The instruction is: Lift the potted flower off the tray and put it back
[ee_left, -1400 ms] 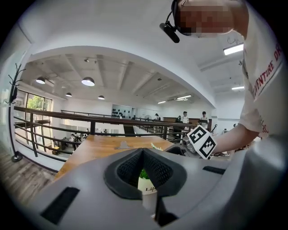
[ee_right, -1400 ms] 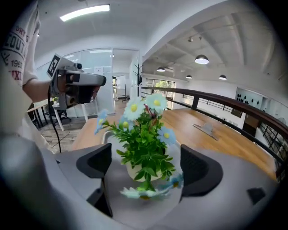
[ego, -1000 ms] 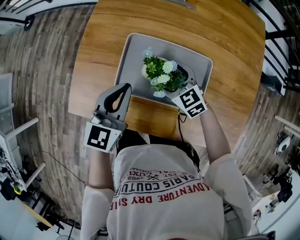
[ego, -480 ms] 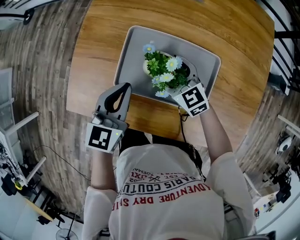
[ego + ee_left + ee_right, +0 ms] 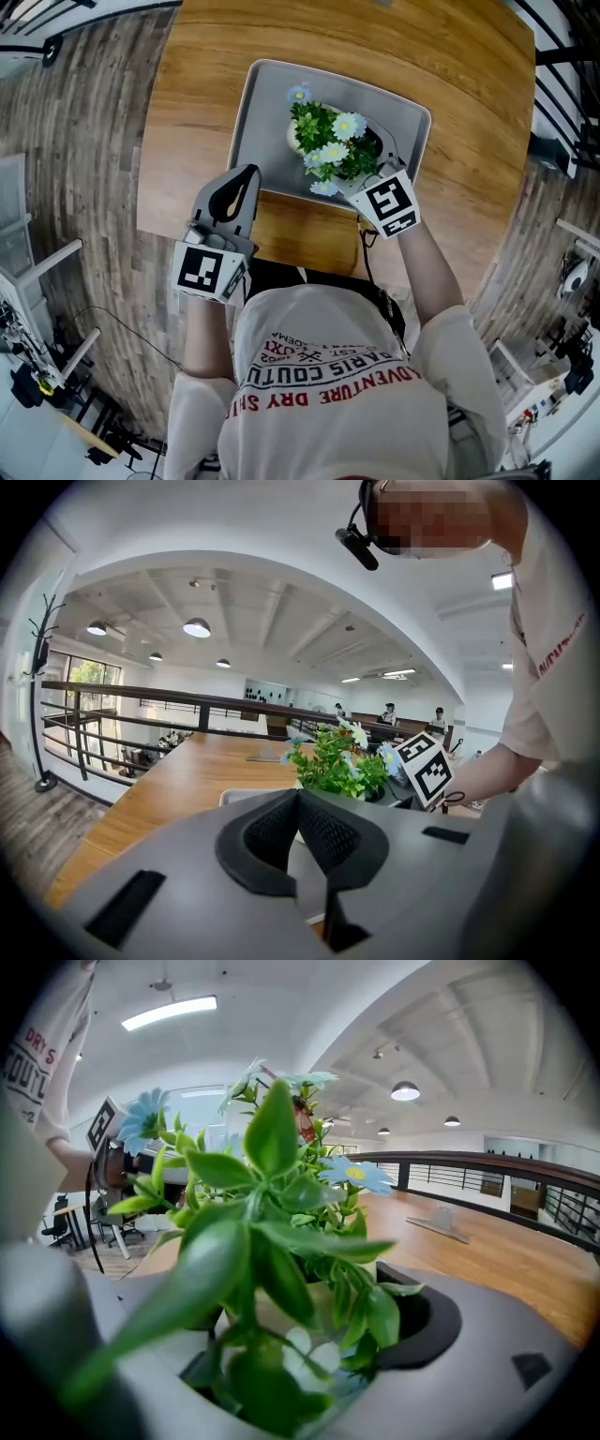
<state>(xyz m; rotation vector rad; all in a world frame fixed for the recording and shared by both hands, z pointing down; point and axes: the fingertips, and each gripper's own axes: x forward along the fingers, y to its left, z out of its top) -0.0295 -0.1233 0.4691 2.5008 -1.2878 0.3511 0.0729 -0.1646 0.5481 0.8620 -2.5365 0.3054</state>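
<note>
The potted flower [image 5: 328,142], green leaves with white and blue blossoms in a pale pot, stands over the grey tray [image 5: 258,112] on the wooden table [image 5: 202,66]. My right gripper [image 5: 354,159] is shut on the pot from the near right; in the right gripper view the pot [image 5: 251,1318] sits between the jaws of that gripper [image 5: 309,1330] under the leaves. Whether the pot's base touches the tray is hidden. My left gripper [image 5: 246,176] is shut on nothing at the tray's near left corner, its fingertips [image 5: 298,799] touching, with the plant [image 5: 337,761] beyond them.
The table's near edge [image 5: 300,248] runs just under both grippers, wood-plank floor [image 5: 84,122] to its left. A black railing [image 5: 141,691] and a small flat object [image 5: 441,1222] on the far tabletop show in the gripper views. The tray's left half [image 5: 272,89] is bare.
The head view has shifted slightly. The right gripper keeps its hold on the pot and has barely moved over the tray. The left gripper is where it was.
</note>
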